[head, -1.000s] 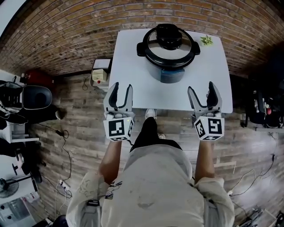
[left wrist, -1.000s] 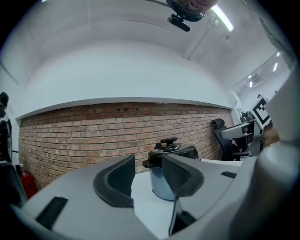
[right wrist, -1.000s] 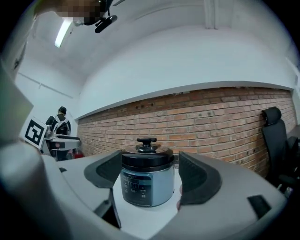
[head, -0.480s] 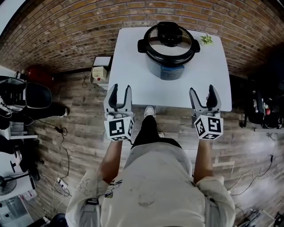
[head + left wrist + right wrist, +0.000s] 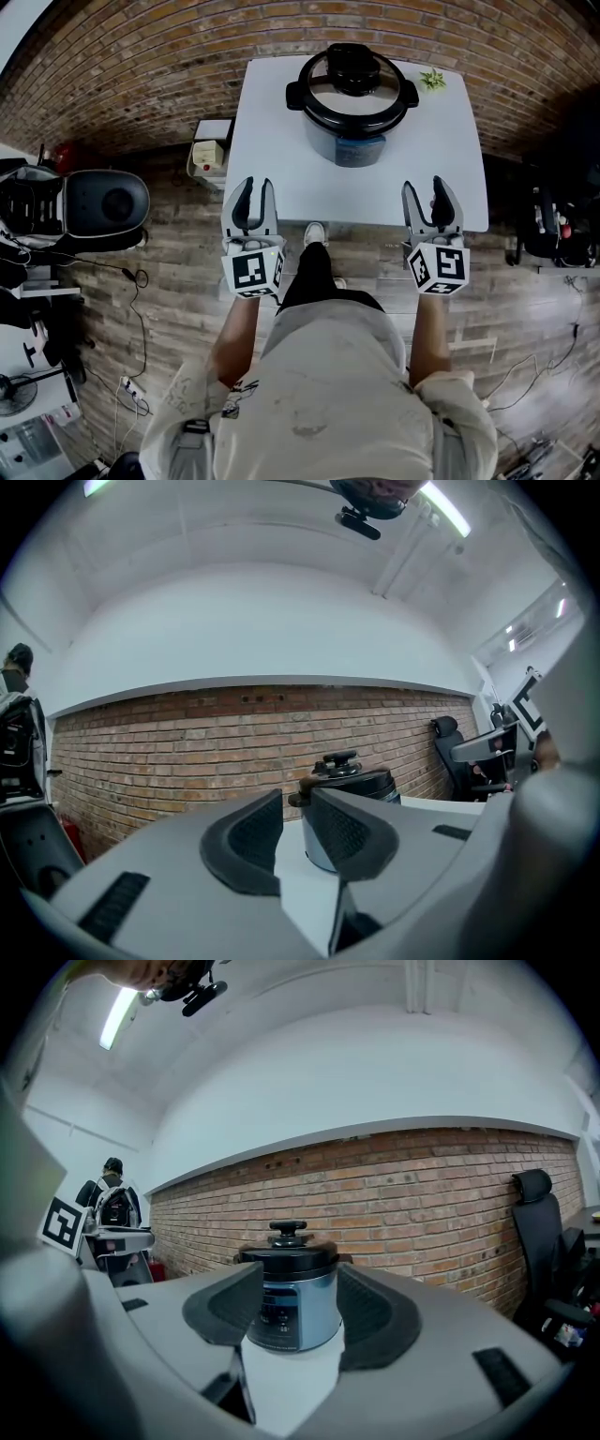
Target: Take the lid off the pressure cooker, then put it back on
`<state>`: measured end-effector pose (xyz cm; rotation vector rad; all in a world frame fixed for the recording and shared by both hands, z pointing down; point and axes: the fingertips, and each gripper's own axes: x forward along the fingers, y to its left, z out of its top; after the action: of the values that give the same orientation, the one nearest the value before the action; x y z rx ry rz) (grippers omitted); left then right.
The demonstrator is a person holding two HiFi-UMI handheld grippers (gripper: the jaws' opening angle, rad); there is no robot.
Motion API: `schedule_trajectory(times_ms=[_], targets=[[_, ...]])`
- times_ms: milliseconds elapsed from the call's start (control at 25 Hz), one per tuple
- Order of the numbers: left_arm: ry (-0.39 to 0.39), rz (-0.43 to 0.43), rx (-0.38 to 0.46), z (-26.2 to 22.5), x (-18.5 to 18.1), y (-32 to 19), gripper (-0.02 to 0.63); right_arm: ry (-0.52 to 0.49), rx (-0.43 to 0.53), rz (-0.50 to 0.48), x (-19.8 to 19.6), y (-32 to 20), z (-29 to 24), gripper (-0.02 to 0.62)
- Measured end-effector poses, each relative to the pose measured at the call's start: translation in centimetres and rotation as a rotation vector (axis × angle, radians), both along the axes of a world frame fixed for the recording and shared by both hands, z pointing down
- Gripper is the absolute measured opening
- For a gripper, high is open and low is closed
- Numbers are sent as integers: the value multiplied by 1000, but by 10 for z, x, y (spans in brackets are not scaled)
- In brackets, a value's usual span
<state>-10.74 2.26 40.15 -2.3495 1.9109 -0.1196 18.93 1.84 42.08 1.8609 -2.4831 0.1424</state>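
The pressure cooker [image 5: 352,103] stands at the far middle of the white worktop [image 5: 281,169], its black lid [image 5: 352,89] seated on it, with the knob [image 5: 354,66] on top and the grey-blue control panel [image 5: 359,150] facing the person; the print on that panel is too small to read. Both bare forearms reach straight forward from the body and hold the claws level at the worktop's near edge, well short of the cooker. The left claw [image 5: 252,190] sits at the near-left corner; its jaws have just been closing and stand a narrow gap apart with nothing between them. The right claw [image 5: 425,187] sits toward the near-right corner; its jaws have also just been closing, are wider apart, and hold nothing. Each claw carries a marker cube [image 5: 251,272] with a black-and-white square pattern, no lettering
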Motion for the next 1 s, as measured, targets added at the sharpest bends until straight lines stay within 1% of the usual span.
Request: schedule_trajectory(times_ms=[160, 240, 280, 520, 760, 1000], targets=[[8, -2, 6, -1, 0, 2, 36, -8, 5, 7, -1, 2, -2, 153], [22, 9, -1, 0, 1, 4, 15, -13, 7, 27, 0, 3, -2, 39], [26, 14, -5, 1, 2, 5, 15, -9, 7, 34, 1, 3, -3, 19], [16, 21, -22, 7, 5, 7, 15, 22, 9, 19, -5, 5, -5, 17], [6, 25, -11, 6, 8, 7, 15, 35, 2, 9, -6, 4, -6, 17], [5, 22, 14, -2, 9, 7, 15, 46, 18, 15, -5, 4, -14, 17]])
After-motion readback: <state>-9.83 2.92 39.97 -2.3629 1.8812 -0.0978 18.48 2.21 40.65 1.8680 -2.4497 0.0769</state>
